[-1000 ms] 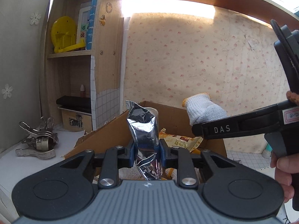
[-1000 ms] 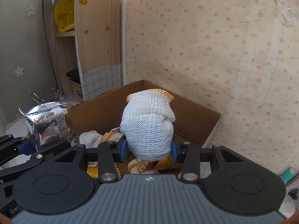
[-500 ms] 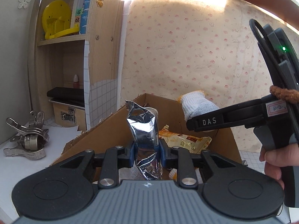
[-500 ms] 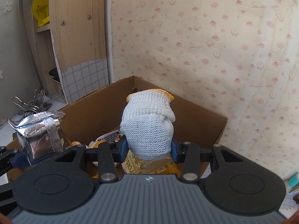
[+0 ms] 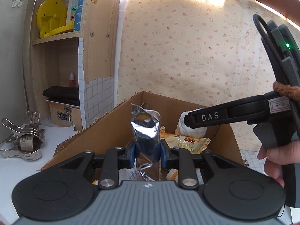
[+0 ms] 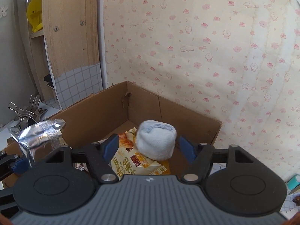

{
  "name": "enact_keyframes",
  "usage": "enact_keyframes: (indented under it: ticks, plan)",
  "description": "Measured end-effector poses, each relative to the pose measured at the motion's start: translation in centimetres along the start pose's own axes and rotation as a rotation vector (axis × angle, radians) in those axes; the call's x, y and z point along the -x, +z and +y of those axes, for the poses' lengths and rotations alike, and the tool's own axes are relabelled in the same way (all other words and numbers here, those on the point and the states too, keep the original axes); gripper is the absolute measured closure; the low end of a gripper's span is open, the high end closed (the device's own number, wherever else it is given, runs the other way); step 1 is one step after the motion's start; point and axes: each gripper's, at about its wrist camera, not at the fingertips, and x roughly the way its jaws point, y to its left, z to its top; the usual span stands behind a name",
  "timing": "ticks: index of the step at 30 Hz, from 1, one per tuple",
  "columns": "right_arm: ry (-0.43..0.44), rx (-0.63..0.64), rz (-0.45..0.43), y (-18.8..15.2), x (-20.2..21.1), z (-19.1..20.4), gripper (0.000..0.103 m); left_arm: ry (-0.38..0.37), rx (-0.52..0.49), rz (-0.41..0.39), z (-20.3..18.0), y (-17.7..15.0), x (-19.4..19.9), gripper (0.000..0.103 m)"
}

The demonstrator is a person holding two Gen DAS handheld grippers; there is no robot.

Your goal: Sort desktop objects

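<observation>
A crinkled silver foil packet (image 5: 145, 131) is clamped upright by the left gripper (image 5: 146, 153) above the brown cardboard box (image 6: 105, 116). The right gripper (image 6: 148, 148) is spread wide (its blue pads clear of everything), with the balled white knitted glove (image 6: 155, 142) lying between them on a yellow snack bag (image 6: 131, 161).

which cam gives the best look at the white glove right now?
Right wrist: the white glove sits centred between the open right gripper fingers, lying on a snack packet in the box. Left wrist shows only a sliver behind the right gripper's arm.

- The white bench (image 5: 16, 168) is carrying the open cardboard box (image 5: 105, 131) against the wallpapered wall.
- A heap of metal clamps (image 5: 24, 138) is lying on it, left of the box.
- A small wooden case (image 5: 61, 112) is sitting farther back, under the shelf.
</observation>
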Motion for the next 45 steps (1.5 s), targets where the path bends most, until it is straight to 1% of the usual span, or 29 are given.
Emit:
enact_keyframes:
  ticks: [2, 4, 5, 7, 11, 14, 16, 19, 22, 26, 27, 30, 33, 35, 38, 42, 45]
  plan:
    - [0.0, 0.005, -0.014, 0.1, 0.7, 0.1, 0.032, 0.01, -0.008, -0.006, -0.2, 0.0, 0.2, 0.075]
    - [0.0, 0.01, -0.036, 0.2, 1.7, 0.1, 0.031, 0.019, -0.017, -0.014, -0.5, 0.1, 0.5, 0.058]
    - [-0.001, 0.01, -0.043, 0.3, 2.2, 0.1, 0.031, 0.022, -0.017, -0.02, -0.5, 0.2, 0.8, 0.055]
    - [0.006, 0.016, -0.062, 0.2, 3.3, 0.1, 0.03, 0.024, -0.02, -0.029, -0.7, 0.3, 1.2, 0.043]
    - [0.012, 0.016, -0.097, -0.1, 5.6, 0.0, 0.03, 0.028, -0.022, -0.034, -1.2, 0.6, 2.0, 0.035]
    - [0.021, 0.019, -0.122, -0.5, 7.5, 0.0, 0.03, 0.02, -0.023, -0.024, -1.7, 0.7, 2.6, 0.024]
    - [0.024, 0.022, -0.138, -1.0, 8.7, -0.1, 0.03, 0.033, -0.034, -0.027, -2.1, 0.6, 3.1, 0.011]
    - [0.036, 0.024, -0.151, -2.0, 10.4, -0.3, 0.03, 0.04, -0.054, -0.037, -2.8, 0.4, 4.1, 0.003]
    - [0.04, 0.025, -0.161, -3.4, 11.9, -0.7, 0.03, 0.041, -0.078, -0.044, -3.4, 0.2, 5.0, 0.003]
    - [0.032, 0.016, -0.182, -4.9, 14.1, -1.3, 0.03, 0.063, -0.098, -0.052, -4.1, -0.1, 6.0, 0.002]
    - [0.032, 0.01, -0.189, -5.4, 14.6, -1.4, 0.03, 0.067, -0.1, -0.053, -4.2, -0.1, 6.3, 0.0]
    - [0.044, -0.01, -0.203, -6.5, 15.9, -1.8, 0.03, 0.065, -0.094, -0.055, -4.5, -0.1, 6.9, 0.0]
    - [0.05, -0.042, -0.216, -7.7, 17.1, -2.3, 0.03, 0.064, -0.115, -0.049, -5.1, -0.4, 7.3, 0.0]
    - [0.038, -0.043, -0.224, -8.3, 17.8, -2.3, 0.03, 0.072, -0.128, -0.045, -5.4, -0.6, 7.5, 0.0]
    - [0.013, -0.038, -0.248, -8.9, 18.9, -2.4, 0.03, 0.064, -0.127, -0.044, -5.5, -1.0, 7.9, 0.0]
    - [-0.023, -0.063, -0.296, -9.4, 20.7, -3.3, 0.03, 0.051, -0.122, -0.044, -5.4, -1.3, 8.4, 0.0]
    - [-0.028, -0.09, -0.314, -9.8, 21.9, -4.1, 0.029, 0.042, -0.121, -0.037, -5.5, -1.3, 8.6, 0.0]
